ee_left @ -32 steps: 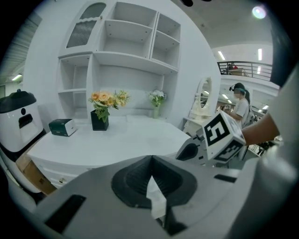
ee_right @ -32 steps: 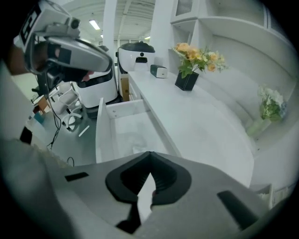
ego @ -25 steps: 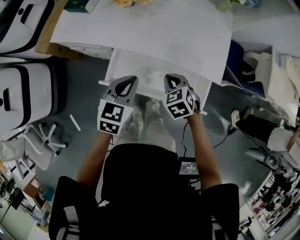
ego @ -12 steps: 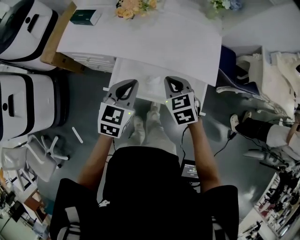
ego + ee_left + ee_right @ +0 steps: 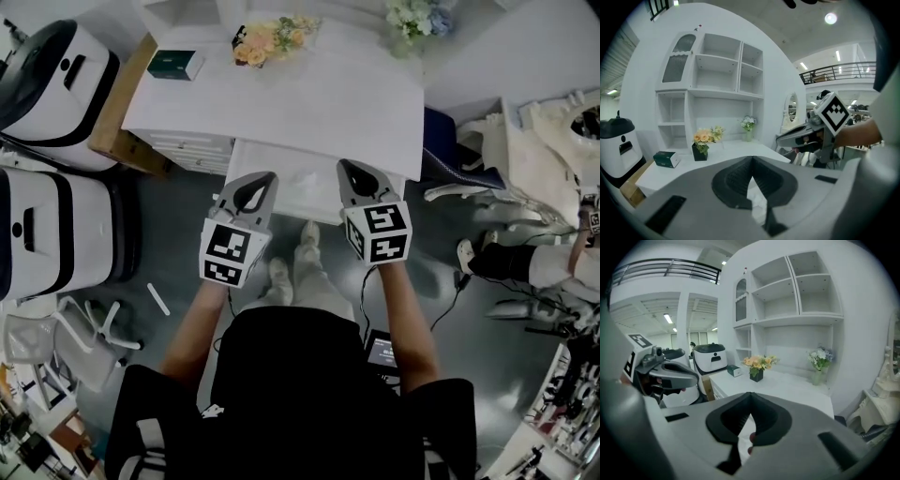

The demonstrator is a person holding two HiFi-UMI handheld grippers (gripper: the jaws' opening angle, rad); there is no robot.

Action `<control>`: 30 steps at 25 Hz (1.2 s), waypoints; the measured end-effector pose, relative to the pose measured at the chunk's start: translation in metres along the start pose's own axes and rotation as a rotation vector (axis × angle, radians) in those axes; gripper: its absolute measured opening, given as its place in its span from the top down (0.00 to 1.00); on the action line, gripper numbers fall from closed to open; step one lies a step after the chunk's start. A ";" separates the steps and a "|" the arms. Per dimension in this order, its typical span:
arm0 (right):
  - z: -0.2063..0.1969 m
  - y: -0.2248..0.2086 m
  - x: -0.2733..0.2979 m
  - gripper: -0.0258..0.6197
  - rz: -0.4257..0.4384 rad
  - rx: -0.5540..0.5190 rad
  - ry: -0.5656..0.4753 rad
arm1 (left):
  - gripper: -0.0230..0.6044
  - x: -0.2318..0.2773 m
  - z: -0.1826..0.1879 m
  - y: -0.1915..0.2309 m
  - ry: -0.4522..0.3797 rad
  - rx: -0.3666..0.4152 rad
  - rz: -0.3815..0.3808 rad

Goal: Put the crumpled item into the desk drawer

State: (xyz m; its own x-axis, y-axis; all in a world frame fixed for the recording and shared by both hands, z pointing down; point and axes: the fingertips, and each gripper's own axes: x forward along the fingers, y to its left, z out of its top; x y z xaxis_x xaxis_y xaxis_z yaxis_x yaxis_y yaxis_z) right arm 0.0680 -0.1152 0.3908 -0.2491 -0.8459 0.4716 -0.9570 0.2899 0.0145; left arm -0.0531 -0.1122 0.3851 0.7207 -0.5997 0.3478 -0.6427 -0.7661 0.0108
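- One pale crumpled item [image 5: 305,183] lies inside the open drawer [image 5: 249,157], seen between the two grippers in the head view; it is white on white, so its outline is hard to make out
- Drawer: pulled out from under the front edge of the white desk [image 5: 309,94], toward the person, whose legs and shoes show just below it
- Left gripper [image 5: 267,178]: jaws brought together at the tips with nothing between them; in the head view its tips overlap the left part of the drawer, apart from the crumpled item
- Right gripper [image 5: 345,166]: jaws likewise closed tip to tip and holding nothing; its tips overlap the right part of the drawer, side by side with the left gripper and about level with it
- Both gripper views look over the closed jaws and across the desk top to a white shelf unit [image 5: 712,79] that rises from the desk's back edge
- Desk top: a dark pot of orange flowers [image 5: 267,37] stands near the middle of the back edge, a vase of white and blue flowers [image 5: 412,14] stands toward the back right corner, and a dark green box [image 5: 175,64] lies near the back left corner, well apart from the drawer
- Two white-and-black machines [image 5: 56,225] stand on the grey floor, off the desk's left edge
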 end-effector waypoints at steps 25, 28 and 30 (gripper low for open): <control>0.087 -0.008 -0.100 0.97 -0.040 0.000 -0.248 | 0.95 -0.016 0.111 -0.040 -0.205 0.054 -0.023; 0.096 -0.015 -0.111 0.97 -0.032 -0.001 -0.269 | 0.95 -0.016 0.124 -0.050 -0.211 0.063 -0.018; 0.103 -0.019 -0.118 0.97 -0.023 -0.001 -0.284 | 0.95 -0.019 0.134 -0.055 -0.219 0.073 -0.012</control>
State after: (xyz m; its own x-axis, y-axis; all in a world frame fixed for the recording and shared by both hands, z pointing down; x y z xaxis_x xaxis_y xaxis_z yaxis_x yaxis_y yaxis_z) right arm 0.0998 -0.0670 0.2441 -0.2592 -0.9439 0.2047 -0.9627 0.2695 0.0237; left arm 0.0037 -0.0896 0.2521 0.7726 -0.6200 0.1365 -0.6188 -0.7835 -0.0564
